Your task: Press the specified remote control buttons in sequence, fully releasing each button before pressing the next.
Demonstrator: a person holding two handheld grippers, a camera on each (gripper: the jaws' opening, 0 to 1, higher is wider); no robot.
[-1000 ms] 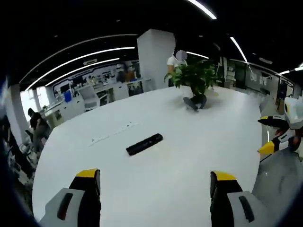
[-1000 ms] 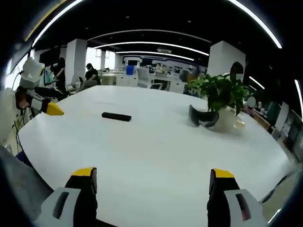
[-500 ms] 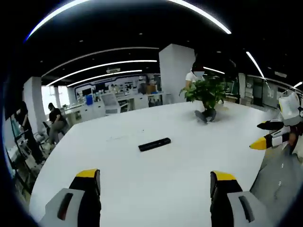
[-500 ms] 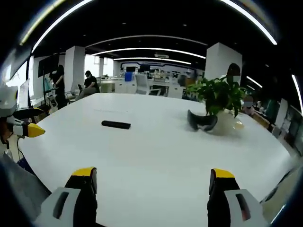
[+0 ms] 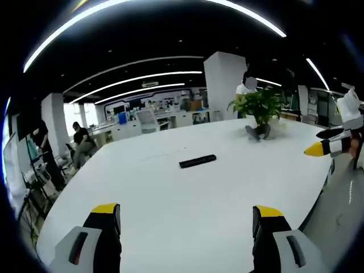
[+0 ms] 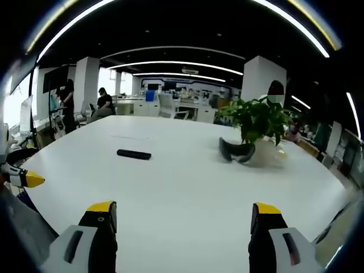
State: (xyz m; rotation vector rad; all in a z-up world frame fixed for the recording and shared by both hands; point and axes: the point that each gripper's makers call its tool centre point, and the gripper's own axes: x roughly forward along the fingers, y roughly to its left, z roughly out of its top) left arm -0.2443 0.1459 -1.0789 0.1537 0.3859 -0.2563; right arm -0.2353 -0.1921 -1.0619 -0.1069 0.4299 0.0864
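1. Left gripper (image 5: 181,219): jaws spread wide, nothing between them; it hovers over the near edge of the white table (image 5: 170,199), well short of the remote control (image 5: 197,161); its yellow-tipped end also enters the right gripper view at the left edge (image 6: 23,177), off the table's side.
2. Right gripper (image 6: 177,216): jaws likewise wide apart and empty; above the table's near edge, well apart from the remote; it also shows in the left gripper view at the right edge (image 5: 330,145), beyond the table's rim.
3. Remote control: black, slim, lying flat on the bare tabletop, nothing touching it; in the right gripper view (image 6: 133,154) it sits left of centre, well apart from the potted plant (image 6: 256,122).
4. Potted plant: far side of the table from the remote; a dark curved object (image 6: 236,151) rests on the table just beside its pot; what it is cannot be told.
5. Beyond the table on the remote's far side: office desks, a white pillar (image 5: 224,85), people standing and seated (image 6: 102,102).
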